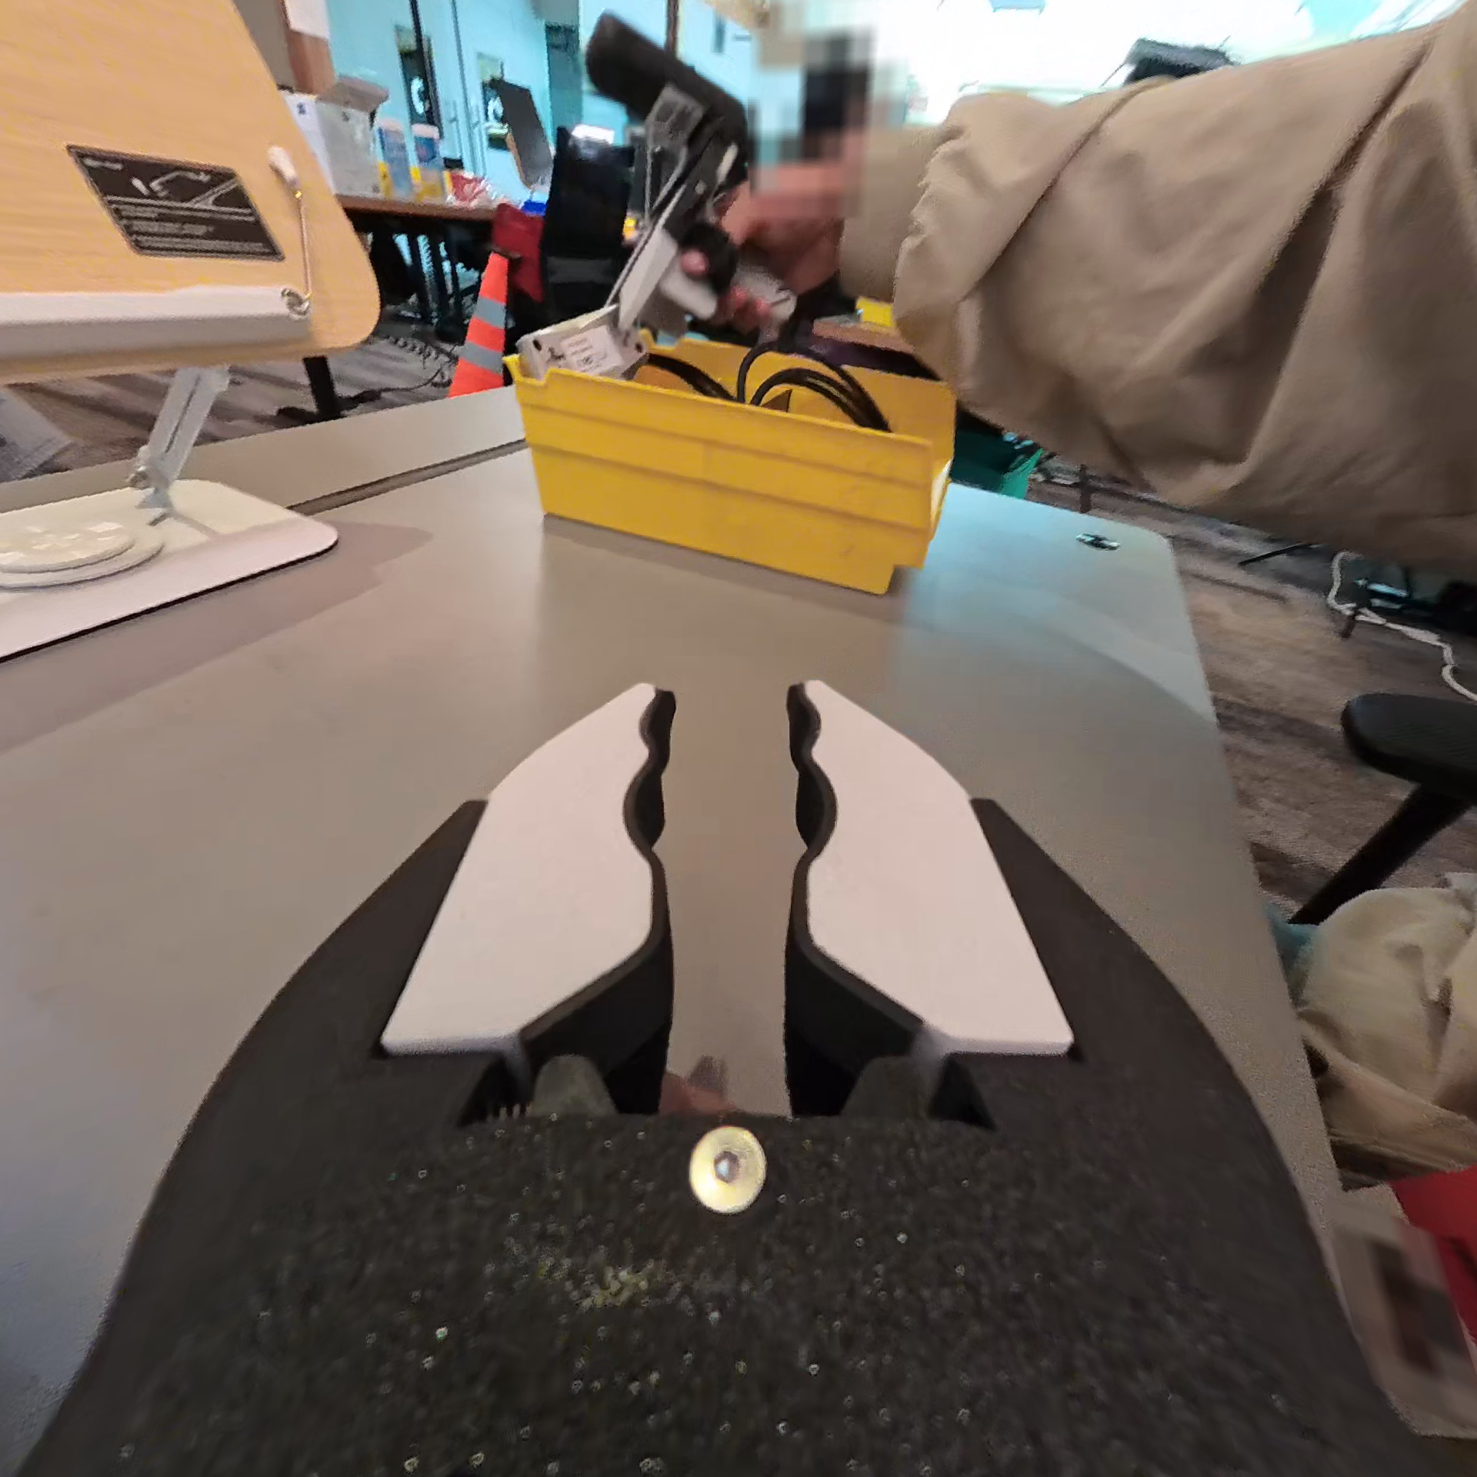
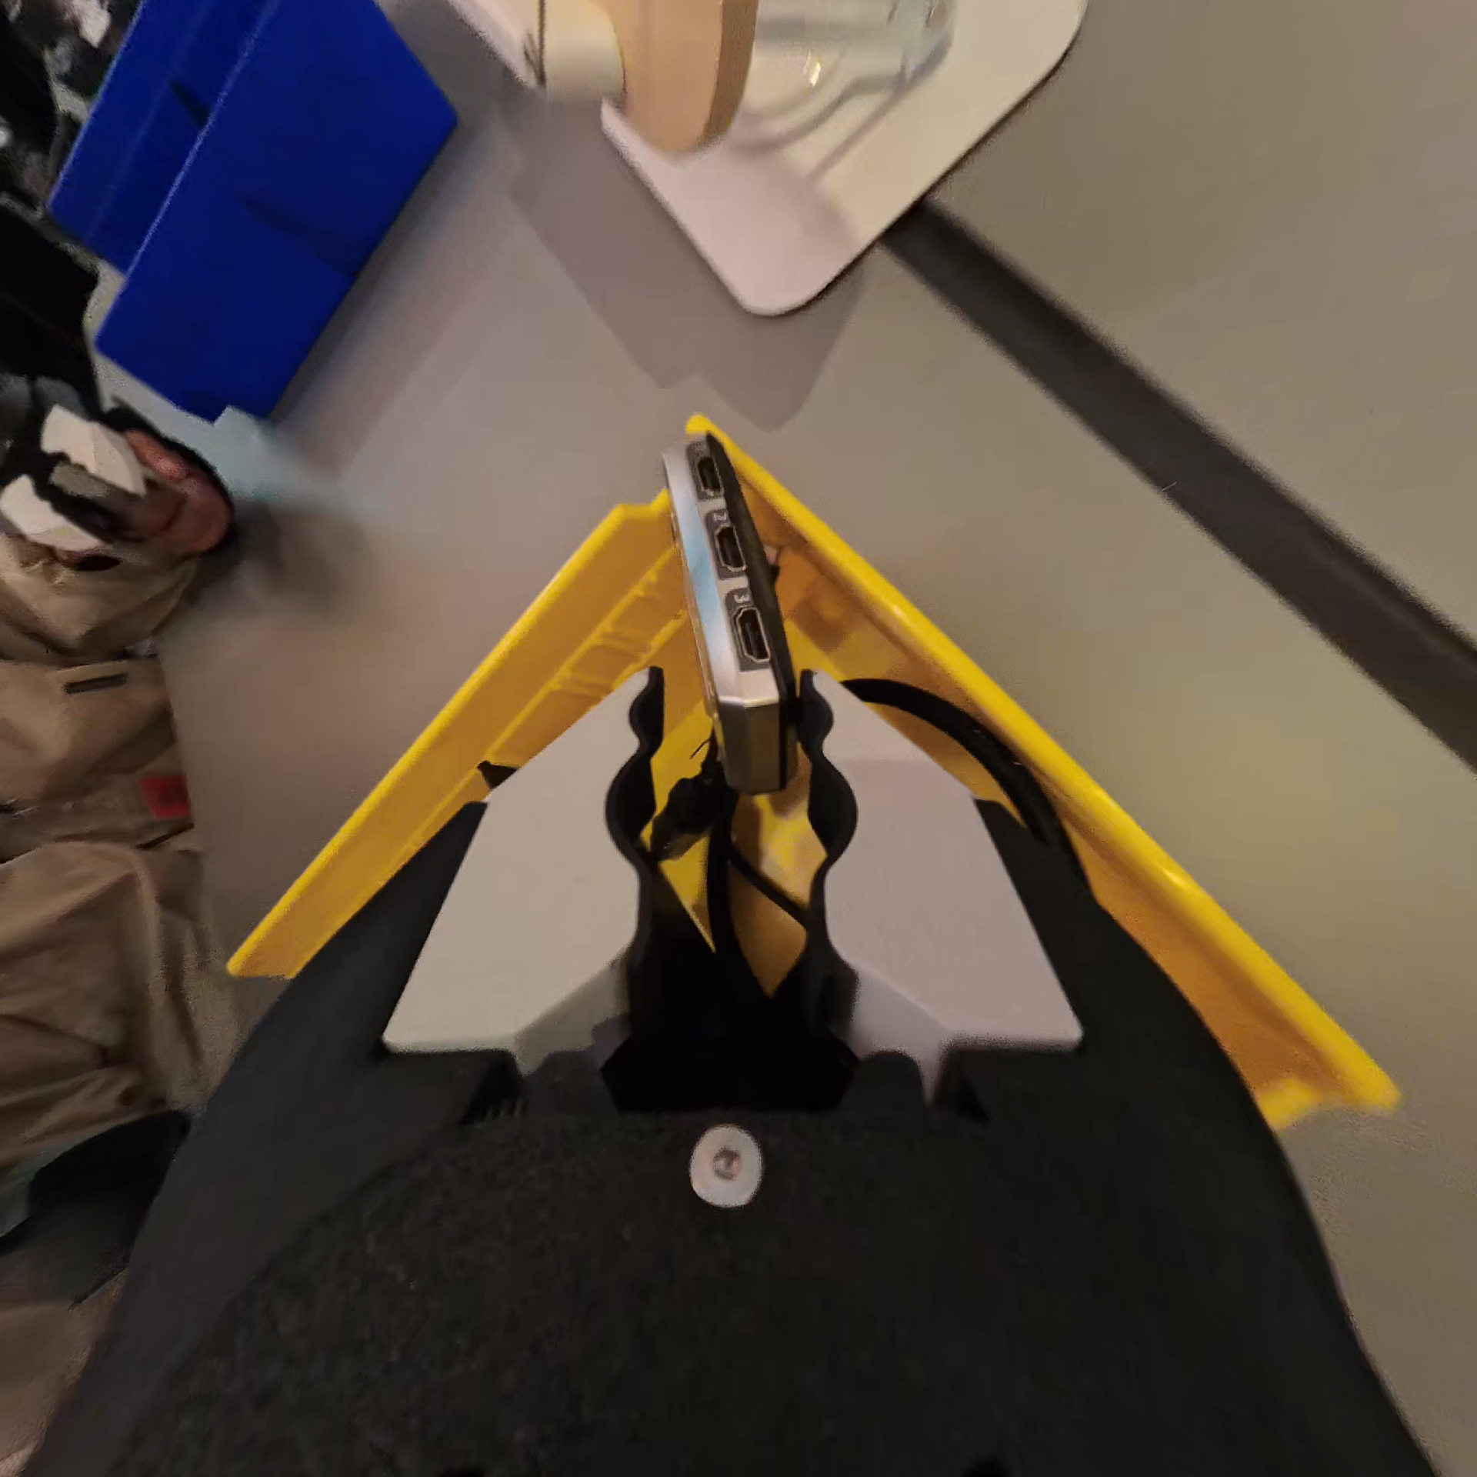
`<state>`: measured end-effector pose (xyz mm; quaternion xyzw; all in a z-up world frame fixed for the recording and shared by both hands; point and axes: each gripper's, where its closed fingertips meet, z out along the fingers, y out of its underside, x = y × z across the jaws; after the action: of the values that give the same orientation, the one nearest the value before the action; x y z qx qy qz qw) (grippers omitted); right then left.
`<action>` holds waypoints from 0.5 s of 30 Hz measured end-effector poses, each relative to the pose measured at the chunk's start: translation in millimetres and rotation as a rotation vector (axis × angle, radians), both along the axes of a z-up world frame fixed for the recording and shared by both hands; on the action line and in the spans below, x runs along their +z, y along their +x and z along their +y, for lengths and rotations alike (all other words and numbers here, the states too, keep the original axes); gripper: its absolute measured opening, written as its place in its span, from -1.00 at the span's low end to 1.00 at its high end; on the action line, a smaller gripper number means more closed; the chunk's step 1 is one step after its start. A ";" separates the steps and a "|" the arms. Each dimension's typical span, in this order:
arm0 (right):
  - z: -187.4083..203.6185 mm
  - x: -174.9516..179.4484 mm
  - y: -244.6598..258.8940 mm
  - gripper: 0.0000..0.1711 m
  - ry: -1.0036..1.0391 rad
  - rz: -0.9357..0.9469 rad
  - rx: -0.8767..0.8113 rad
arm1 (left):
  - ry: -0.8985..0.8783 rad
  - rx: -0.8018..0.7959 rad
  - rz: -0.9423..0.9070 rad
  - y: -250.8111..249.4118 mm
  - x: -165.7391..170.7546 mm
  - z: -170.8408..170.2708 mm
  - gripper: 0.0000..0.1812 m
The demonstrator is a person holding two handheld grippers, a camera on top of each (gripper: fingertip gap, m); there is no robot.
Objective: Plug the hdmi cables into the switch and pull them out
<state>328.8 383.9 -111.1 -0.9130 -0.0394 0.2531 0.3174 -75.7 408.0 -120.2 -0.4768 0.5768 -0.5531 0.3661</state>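
- The left tool (image 1: 729,703), low in the frame, has matt white finger plates on a rough, speckled black body, with one shiny metal screw (image 1: 727,1168).
- The desk (image 1: 400,719) is a smooth grey surface with a soft sheen.
- The bin (image 1: 735,487) at upper centre is glossy yellow plastic, lightly scuffed.
- The switch (image 2: 739,607) at centre looks like brushed silver metal – with a dark back face.
- The cables (image 1: 807,392) in the bin are smooth black.
- The stand (image 1: 160,200) at upper left has a pale wood-grain board on a matt white base.
- The sleeve (image 1: 1199,280) at upper right is matt beige cloth.
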 end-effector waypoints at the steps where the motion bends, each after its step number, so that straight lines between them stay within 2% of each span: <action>1: -2.0 11.0 5.6 -0.62 0.040 -0.032 -0.022 | 0.006 0.020 0.023 0.7 -2.2 2.4 -0.69; 6: -18.9 73.4 17.4 -0.61 0.221 -0.282 -0.134 | 0.027 0.111 0.148 -0.7 -8.3 5.2 -0.69; 11: -36.9 143.8 2.6 -0.61 0.460 -0.607 -0.362 | 0.030 0.306 0.150 -16.4 12.9 18.9 -0.69; 15: -62.1 160.5 -23.5 -0.52 0.446 -0.668 -0.534 | 0.024 0.437 0.127 -44.9 41.3 29.8 -0.66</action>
<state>305.4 321.9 49.4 -0.8323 0.0435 -0.1589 0.5293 -120.7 437.8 -78.9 -0.6198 0.4884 -0.4227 0.4458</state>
